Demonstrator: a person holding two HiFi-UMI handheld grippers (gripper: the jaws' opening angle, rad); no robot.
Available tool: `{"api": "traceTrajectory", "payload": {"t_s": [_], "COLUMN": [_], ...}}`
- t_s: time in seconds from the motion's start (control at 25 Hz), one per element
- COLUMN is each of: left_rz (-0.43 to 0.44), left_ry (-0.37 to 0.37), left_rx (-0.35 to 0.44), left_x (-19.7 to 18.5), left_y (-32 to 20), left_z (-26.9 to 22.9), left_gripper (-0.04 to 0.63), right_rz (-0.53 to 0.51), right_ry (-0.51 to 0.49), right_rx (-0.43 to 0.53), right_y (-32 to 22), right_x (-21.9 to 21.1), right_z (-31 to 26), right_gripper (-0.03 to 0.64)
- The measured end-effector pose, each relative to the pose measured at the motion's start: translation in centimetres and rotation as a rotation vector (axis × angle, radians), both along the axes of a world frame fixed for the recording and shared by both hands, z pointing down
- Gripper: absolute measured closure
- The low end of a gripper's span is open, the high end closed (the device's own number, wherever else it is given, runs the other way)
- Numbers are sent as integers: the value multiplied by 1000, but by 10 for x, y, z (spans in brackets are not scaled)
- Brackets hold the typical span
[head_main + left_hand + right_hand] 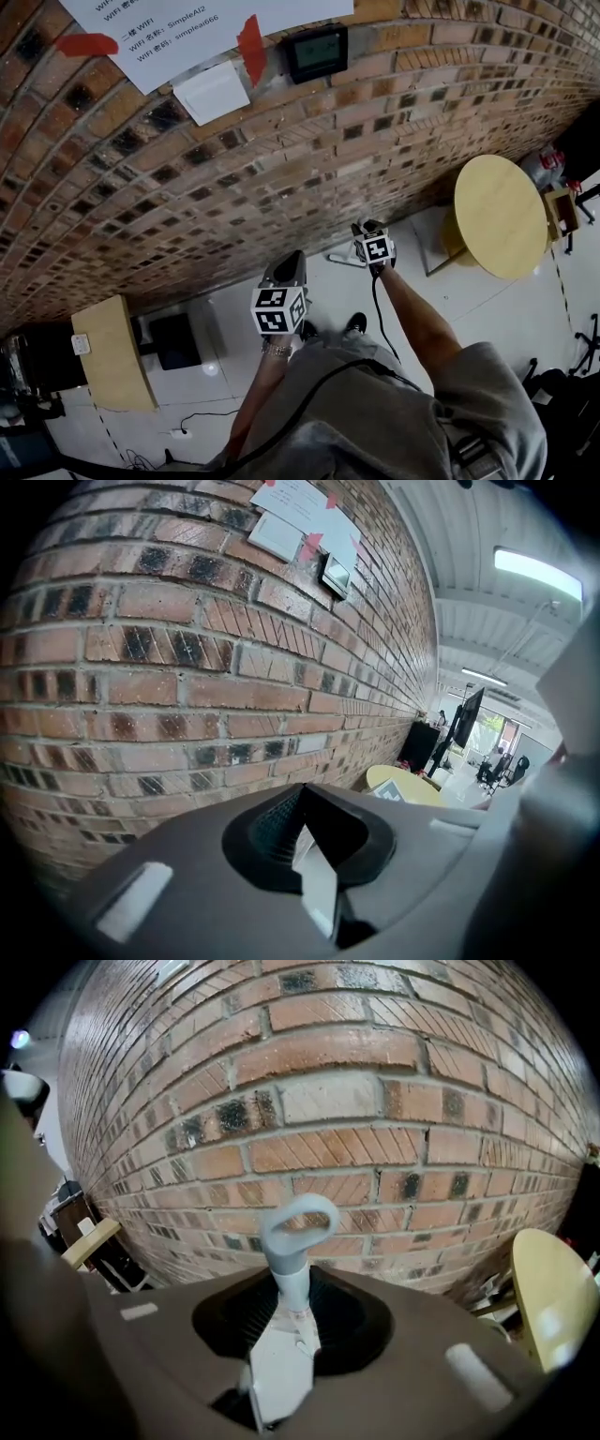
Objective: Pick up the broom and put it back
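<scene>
The broom shows only as its pale grey-blue handle [298, 1241], which ends in a loop and stands up between the dark ribbed pads in the right gripper view. My right gripper [298, 1283] is shut on that handle, close in front of the brick wall [356, 1101]. In the head view the right gripper [368, 230] is held out low toward the foot of the wall, and the handle cannot be made out there. My left gripper [289, 269] hangs nearer the body, to its left. In the left gripper view the left gripper [298, 797] has its jaws together with nothing between them.
A round yellow table [500, 214] stands at the right near the wall. A light wooden-topped cabinet [112, 352] is at the lower left. Paper notices and a small black display [317, 52] hang on the wall. A white object [342, 258] lies at the wall's foot.
</scene>
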State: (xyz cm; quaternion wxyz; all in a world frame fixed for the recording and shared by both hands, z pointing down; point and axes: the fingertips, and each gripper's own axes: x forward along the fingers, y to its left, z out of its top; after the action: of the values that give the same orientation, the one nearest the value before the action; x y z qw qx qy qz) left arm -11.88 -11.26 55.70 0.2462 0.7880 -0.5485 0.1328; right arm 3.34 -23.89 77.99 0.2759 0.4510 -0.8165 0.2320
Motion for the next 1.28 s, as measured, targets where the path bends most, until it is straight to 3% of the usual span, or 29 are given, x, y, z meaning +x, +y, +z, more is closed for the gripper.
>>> {"api": "traceTrajectory", "payload": {"t_s": [0.32,0.64,0.68,0.76,0.84,1.28], "left_rz": [-26,-55,-60,-70,-79,-50], "left_ry": [-14,-21,-23,-27,-28,-24], "left_rx": [-30,-77,-81,-85,-88,-72], "left_x": [-1,1,1,-2,-5,2], "left_y": [-6,0,1,1,0,-8], "left_z": [12,27,28,30,31,26], "left_gripper": [591,591,591,591,591,591], "right_rz": [-39,-62,-64,-74,-76,-34], "right_ry": [14,127,123,95,77,50], "right_rx": [5,-27,-39,-91,-127,-134], "right_y": [-48,-115,-118,-117,-115,-113], "right_x": [5,27,28,24,21,36], "right_z": [9,23,24,30,36,28], "right_gripper": [515,509,496,387,347,354]}}
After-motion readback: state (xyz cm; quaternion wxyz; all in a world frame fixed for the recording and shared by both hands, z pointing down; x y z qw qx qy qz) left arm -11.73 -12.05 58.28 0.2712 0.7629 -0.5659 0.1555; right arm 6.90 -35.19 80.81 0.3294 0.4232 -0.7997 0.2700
